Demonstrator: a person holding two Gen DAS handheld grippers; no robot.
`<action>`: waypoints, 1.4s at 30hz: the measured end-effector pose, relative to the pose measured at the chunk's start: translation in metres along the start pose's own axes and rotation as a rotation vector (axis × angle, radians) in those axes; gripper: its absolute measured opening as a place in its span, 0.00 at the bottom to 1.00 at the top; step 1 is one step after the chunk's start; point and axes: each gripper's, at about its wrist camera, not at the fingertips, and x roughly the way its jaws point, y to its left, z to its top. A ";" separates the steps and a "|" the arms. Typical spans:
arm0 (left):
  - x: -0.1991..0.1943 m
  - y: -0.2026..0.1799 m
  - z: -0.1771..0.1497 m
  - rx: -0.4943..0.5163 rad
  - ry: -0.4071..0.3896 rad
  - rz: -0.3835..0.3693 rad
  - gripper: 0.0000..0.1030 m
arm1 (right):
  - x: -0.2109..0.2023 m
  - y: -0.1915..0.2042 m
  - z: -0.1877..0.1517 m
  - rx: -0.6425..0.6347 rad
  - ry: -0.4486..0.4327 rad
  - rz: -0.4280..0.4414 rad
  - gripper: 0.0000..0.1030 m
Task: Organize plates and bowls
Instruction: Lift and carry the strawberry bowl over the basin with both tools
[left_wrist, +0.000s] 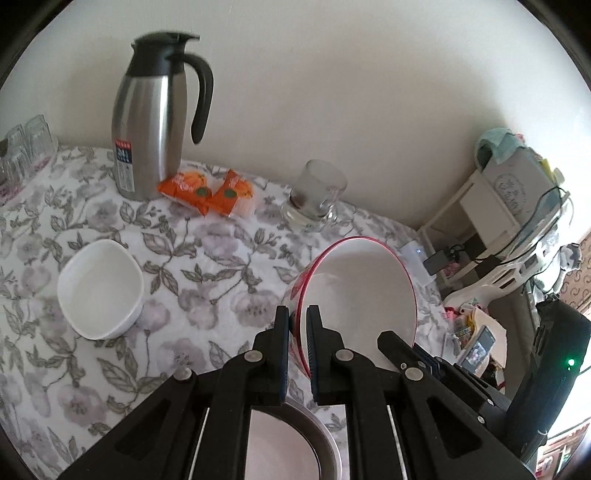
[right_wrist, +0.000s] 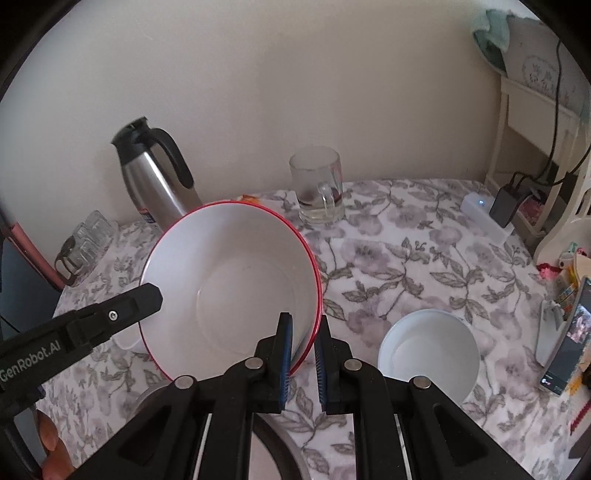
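Note:
A red-rimmed white bowl (left_wrist: 364, 291) (right_wrist: 236, 280) is held tilted above the floral table by both grippers. My left gripper (left_wrist: 298, 325) is shut on its left rim, and one of its fingers (right_wrist: 140, 301) shows in the right wrist view. My right gripper (right_wrist: 304, 332) is shut on its right rim; one of its fingers (left_wrist: 393, 343) shows in the left wrist view. A square white bowl (left_wrist: 100, 288) sits on the table to the left. A round white bowl (right_wrist: 430, 349) sits to the right. A metal plate (left_wrist: 295, 443) lies under the grippers.
A steel thermos jug (left_wrist: 149, 122) stands at the back by the wall, with orange snack packets (left_wrist: 207, 190) and a glass mug (left_wrist: 314, 194) beside it. Drinking glasses (left_wrist: 26, 147) stand far left. A shelf with cables (left_wrist: 509, 206) and a phone (right_wrist: 565, 343) are at the right edge.

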 end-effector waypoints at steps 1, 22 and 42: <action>-0.006 -0.001 -0.001 0.002 -0.008 -0.002 0.09 | -0.005 0.001 0.000 -0.001 -0.006 0.004 0.12; -0.096 0.007 -0.042 -0.004 -0.155 -0.024 0.09 | -0.082 0.037 -0.030 -0.047 -0.072 0.049 0.12; -0.095 0.059 -0.092 -0.096 -0.079 -0.049 0.09 | -0.053 0.053 -0.081 -0.039 0.102 0.113 0.13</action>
